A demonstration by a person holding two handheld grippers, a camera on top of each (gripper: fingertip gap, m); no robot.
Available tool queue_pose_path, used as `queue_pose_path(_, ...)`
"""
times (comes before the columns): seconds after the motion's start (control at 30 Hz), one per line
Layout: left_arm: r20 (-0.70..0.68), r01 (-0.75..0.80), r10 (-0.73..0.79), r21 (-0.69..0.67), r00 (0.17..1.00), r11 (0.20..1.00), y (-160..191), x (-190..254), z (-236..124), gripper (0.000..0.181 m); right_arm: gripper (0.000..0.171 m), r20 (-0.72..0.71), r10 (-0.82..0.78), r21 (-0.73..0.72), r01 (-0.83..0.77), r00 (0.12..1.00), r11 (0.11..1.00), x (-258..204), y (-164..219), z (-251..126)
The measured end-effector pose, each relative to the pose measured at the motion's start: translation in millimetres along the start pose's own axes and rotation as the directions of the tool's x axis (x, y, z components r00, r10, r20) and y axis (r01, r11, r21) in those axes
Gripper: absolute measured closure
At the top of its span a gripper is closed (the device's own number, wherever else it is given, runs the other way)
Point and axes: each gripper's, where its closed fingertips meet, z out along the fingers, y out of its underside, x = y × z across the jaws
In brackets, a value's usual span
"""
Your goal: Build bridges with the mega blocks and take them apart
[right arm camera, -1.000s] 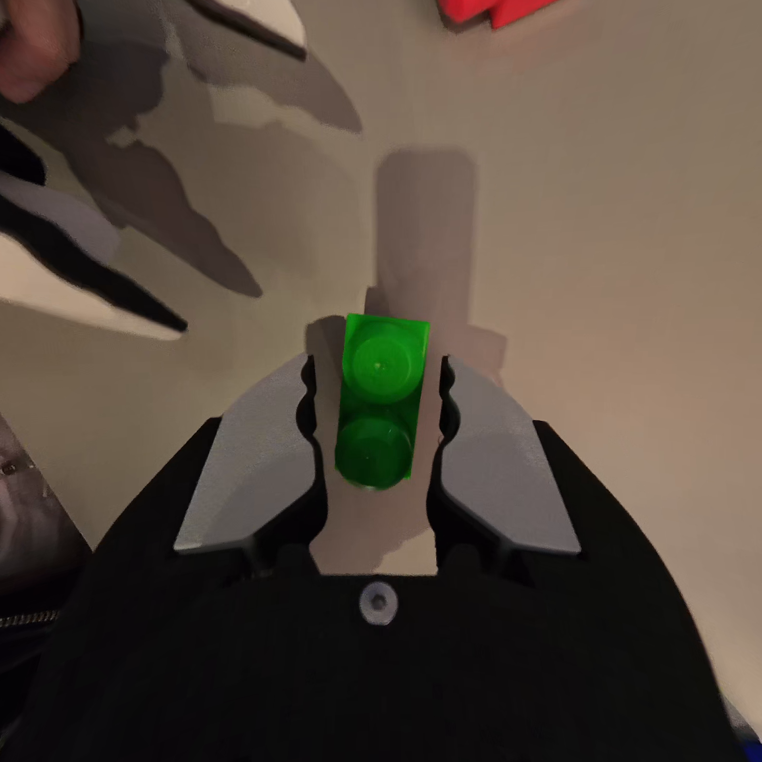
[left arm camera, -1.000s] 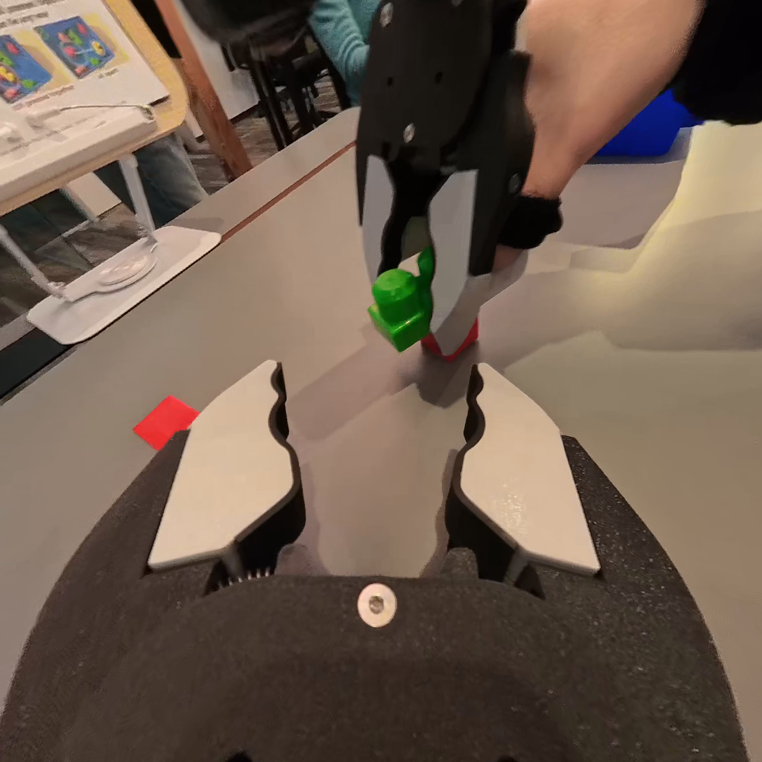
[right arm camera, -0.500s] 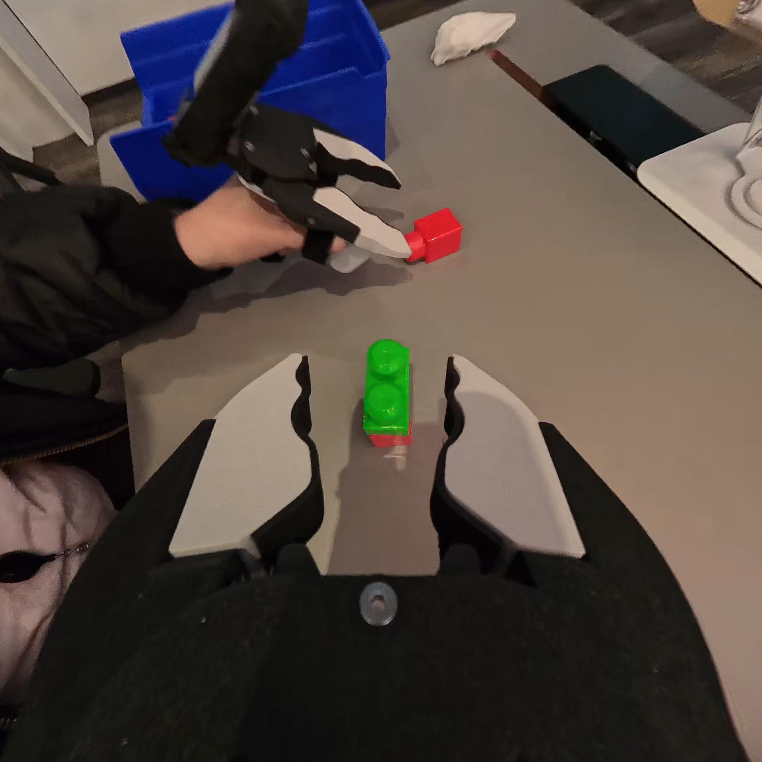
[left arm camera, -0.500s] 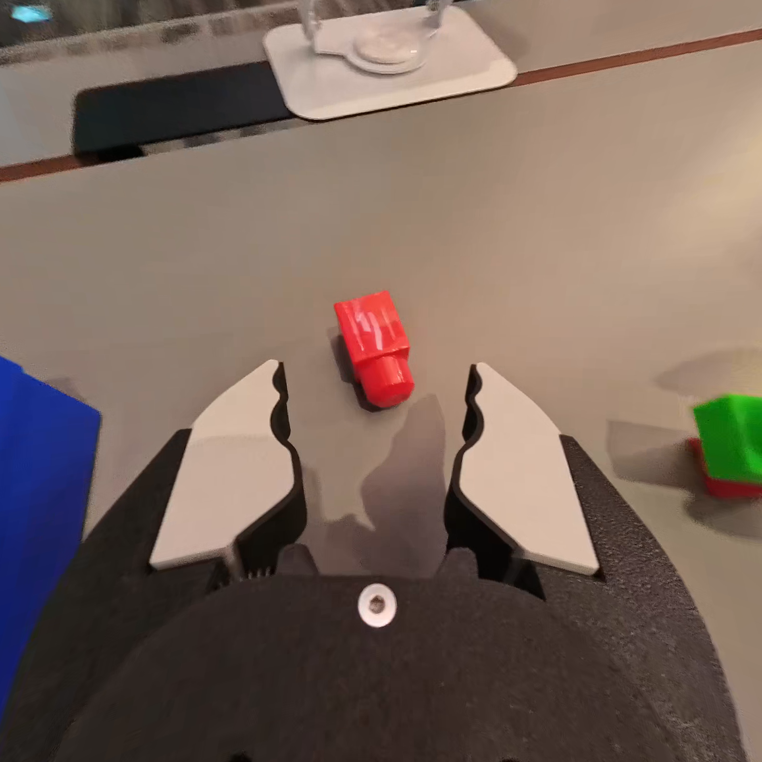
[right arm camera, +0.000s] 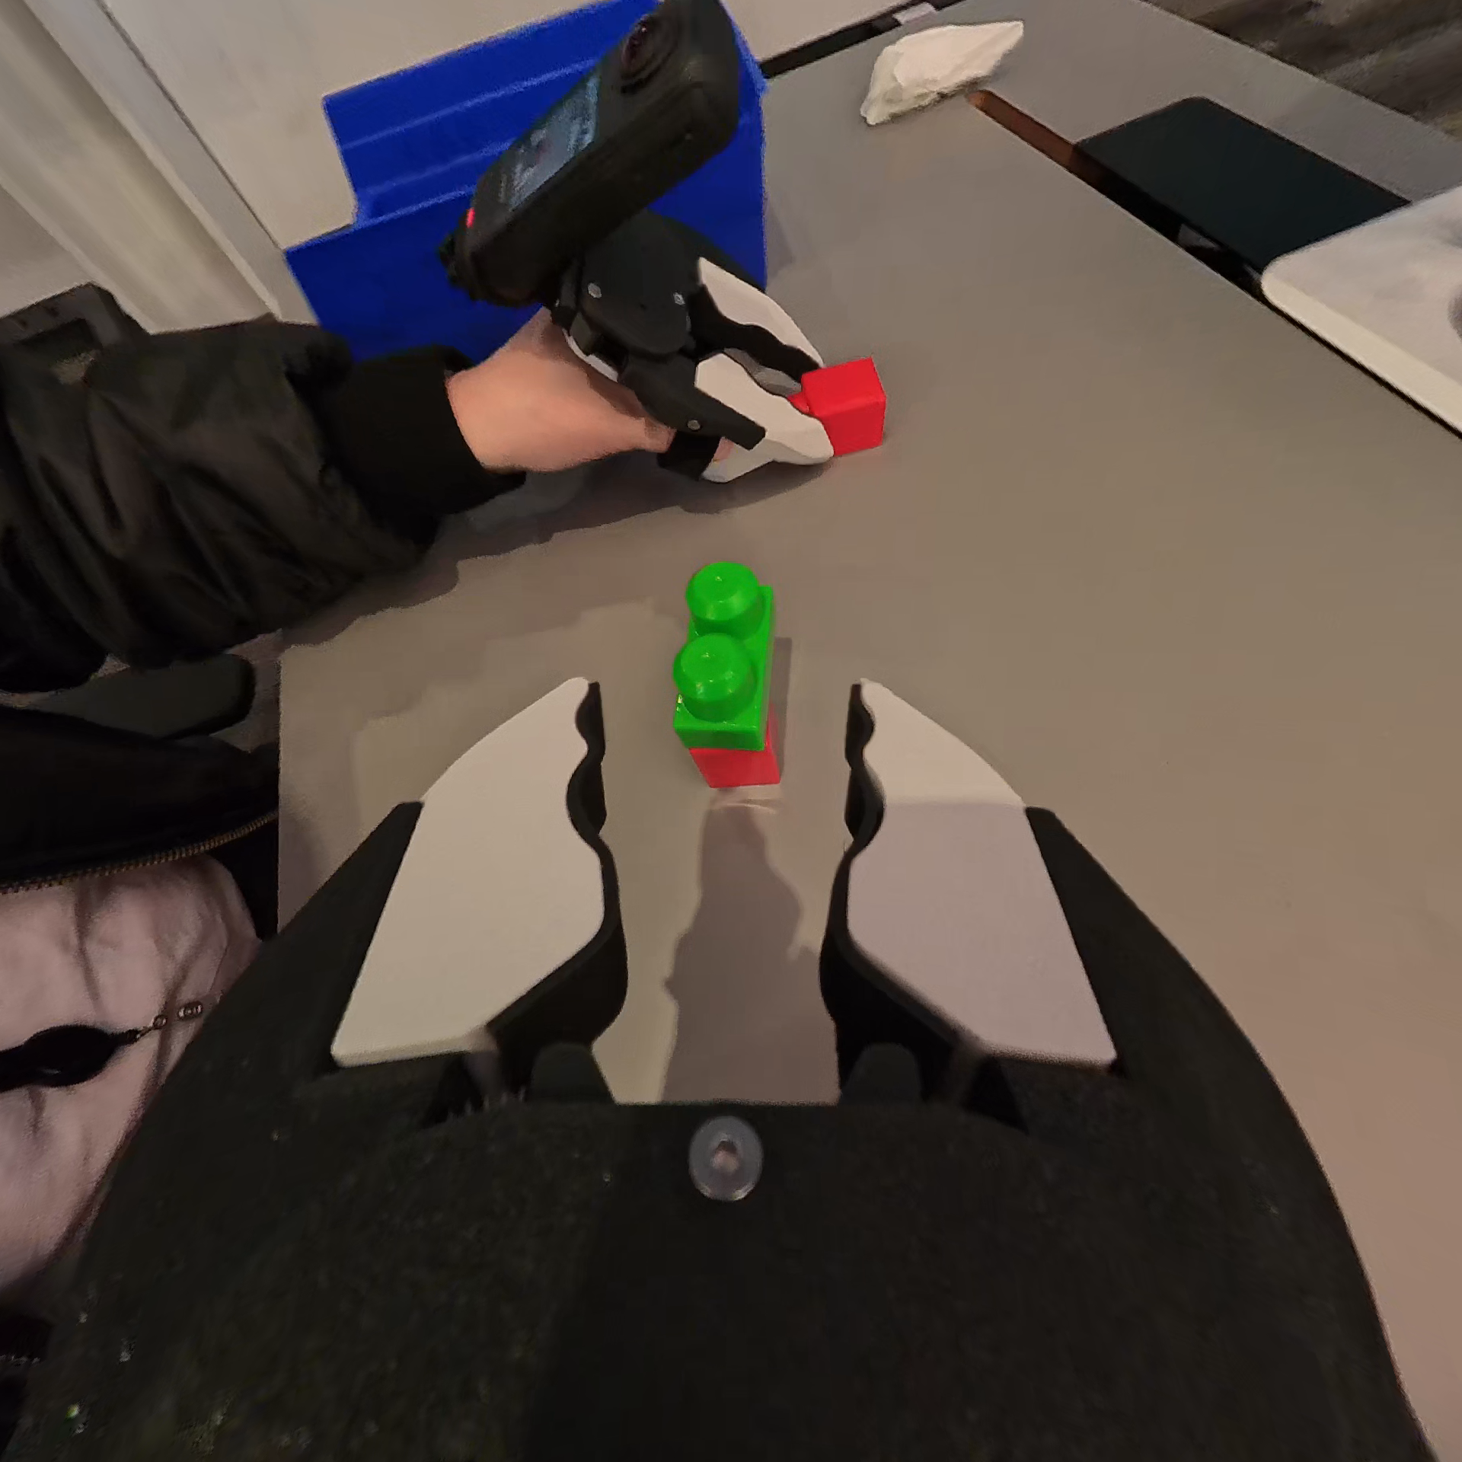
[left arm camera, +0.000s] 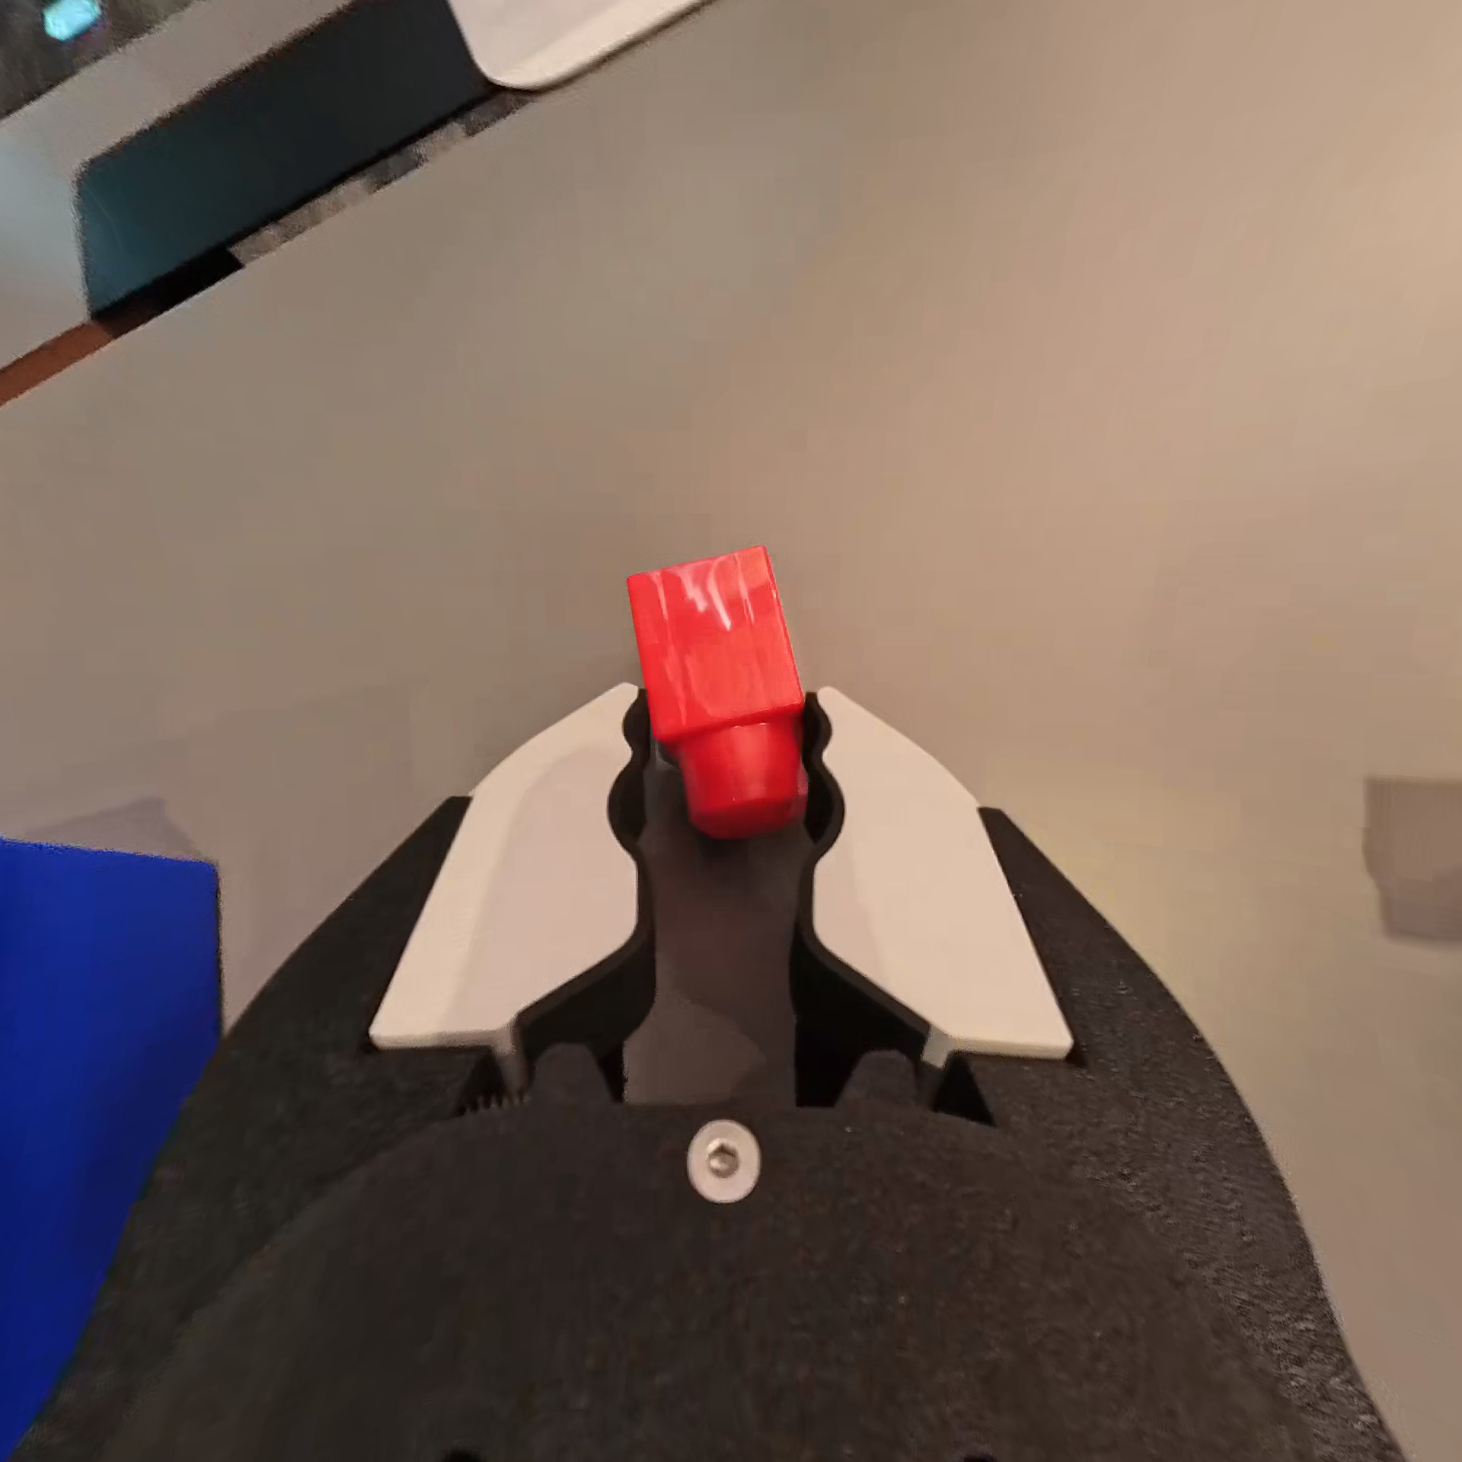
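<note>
My left gripper (left arm camera: 724, 712) is shut on a small red block (left arm camera: 716, 672) that lies on its side on the grey table, stud toward me. In the right wrist view the left gripper (right arm camera: 799, 419) shows at the far left, clamped on that red block (right arm camera: 848, 403). A green two-stud block (right arm camera: 724, 672) sits on top of a red block (right arm camera: 736, 761) in the middle of the table. My right gripper (right arm camera: 724, 712) is open and empty, its fingertips on either side of and just short of this stack.
A blue bin (right arm camera: 506, 190) stands behind the left gripper and also shows at the left edge of the left wrist view (left arm camera: 95, 1068). A crumpled white cloth (right arm camera: 937, 55), a black pad (right arm camera: 1234, 186) and a white stand base (right arm camera: 1376, 277) lie at the far right.
My left gripper has moved forward and shut on the lone red block. My right gripper has let go of the green block and drawn back from the stack.
</note>
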Motion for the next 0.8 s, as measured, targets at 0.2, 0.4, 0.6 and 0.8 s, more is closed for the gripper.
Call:
queue_pose_path(0.2, -0.382, -0.038, 0.02, -0.041, 0.924, 0.998, -10, 35, -87, 0.144, 0.117, 0.064, -0.351, 0.065, 0.347, 0.934, 0.935, -21, -35, 13)
queue_pose_path(0.4, -0.582, -0.079, -0.001, -0.112, 0.813, 0.991, -37, 59, -161, 0.144, 0.123, 0.035, -0.672, 0.088, 0.668, 0.739, 0.739, -58, -76, 48)
queue_pose_path(0.6, -0.634, -0.093, 0.005, -0.105, 0.773, 0.99, -54, 78, -188, 0.144, 0.124, -0.137, -0.838, 0.014, 0.847, 0.528, 0.532, -73, -91, 66)
queue_pose_path(0.8, -0.716, -0.036, -0.033, -0.081, 0.698, 0.996, -65, 95, -205, 0.145, 0.137, -0.21, -0.883, -0.066, 0.895, 0.42, 0.442, -76, -95, 71)
